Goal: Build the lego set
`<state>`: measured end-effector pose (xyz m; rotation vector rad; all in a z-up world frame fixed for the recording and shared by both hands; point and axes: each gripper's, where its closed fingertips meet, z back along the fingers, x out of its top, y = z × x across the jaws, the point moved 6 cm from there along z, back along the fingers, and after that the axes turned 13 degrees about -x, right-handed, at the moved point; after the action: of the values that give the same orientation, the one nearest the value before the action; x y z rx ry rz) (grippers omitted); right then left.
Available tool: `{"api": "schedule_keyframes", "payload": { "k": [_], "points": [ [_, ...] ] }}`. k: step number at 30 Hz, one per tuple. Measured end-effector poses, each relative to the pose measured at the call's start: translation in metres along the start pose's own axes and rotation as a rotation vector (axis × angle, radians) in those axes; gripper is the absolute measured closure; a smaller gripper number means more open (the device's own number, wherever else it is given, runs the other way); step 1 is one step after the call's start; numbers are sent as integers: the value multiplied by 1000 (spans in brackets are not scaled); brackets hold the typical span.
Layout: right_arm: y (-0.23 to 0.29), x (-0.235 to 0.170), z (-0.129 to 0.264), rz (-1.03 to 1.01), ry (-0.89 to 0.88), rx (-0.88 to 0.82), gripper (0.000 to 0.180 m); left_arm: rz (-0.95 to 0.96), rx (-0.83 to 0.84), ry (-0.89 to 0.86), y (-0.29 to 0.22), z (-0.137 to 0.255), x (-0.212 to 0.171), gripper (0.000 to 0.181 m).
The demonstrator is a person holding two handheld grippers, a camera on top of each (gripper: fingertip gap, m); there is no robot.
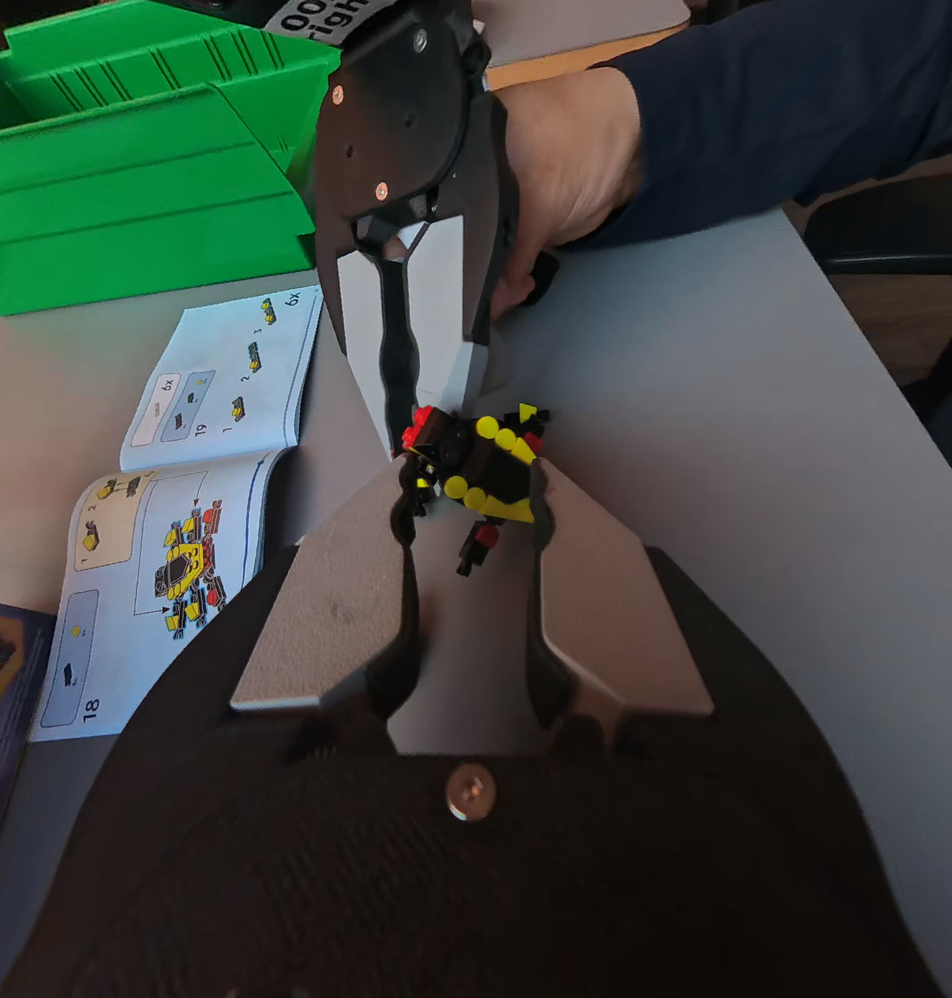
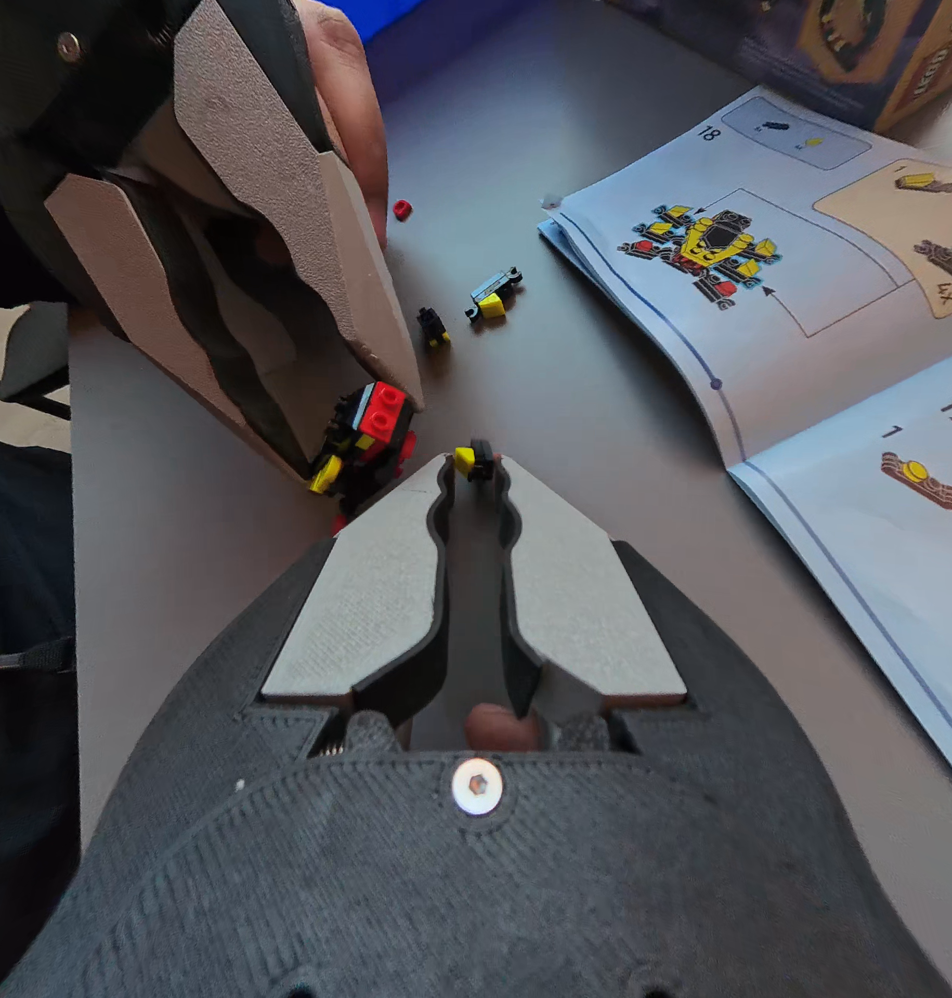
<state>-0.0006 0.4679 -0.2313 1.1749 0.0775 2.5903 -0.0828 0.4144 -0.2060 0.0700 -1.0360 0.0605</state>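
Gripped between the right gripper (image 2: pixel 476 464) fingertips sits a small yellow-and-black leg piece (image 2: pixel 472 459), its jaws narrowed on it. At ten o'clock from it, the left gripper (image 1: pixel 471 486) clamps the black, yellow and red model (image 1: pixel 484 470) above the table (image 1: pixel 706 432). Two spare leg assemblies (image 2: pixel 494 296) lie at twelve o'clock. Judging by the open instruction booklet (image 2: pixel 760 281), the piece should be aligned squarely with its socket, then pressed gently while the left holds firm.

Two claws, one lego model (image 1: pixel 479 475), three loose leg pieces, one red stud (image 2: pixel 402 209), one booklet (image 2: pixel 787 302).
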Motion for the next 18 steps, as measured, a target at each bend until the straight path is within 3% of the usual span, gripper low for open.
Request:
{"api": "schedule_keyframes", "payload": {
  "k": [7,18],
  "points": [
    [5,5,3,-85,-44,150,168,-53,37,-62,-1,6,9,143],
    [10,4,-3,8,-10,59,169,1,20,-29,1,4,2,141]
  ]
}}
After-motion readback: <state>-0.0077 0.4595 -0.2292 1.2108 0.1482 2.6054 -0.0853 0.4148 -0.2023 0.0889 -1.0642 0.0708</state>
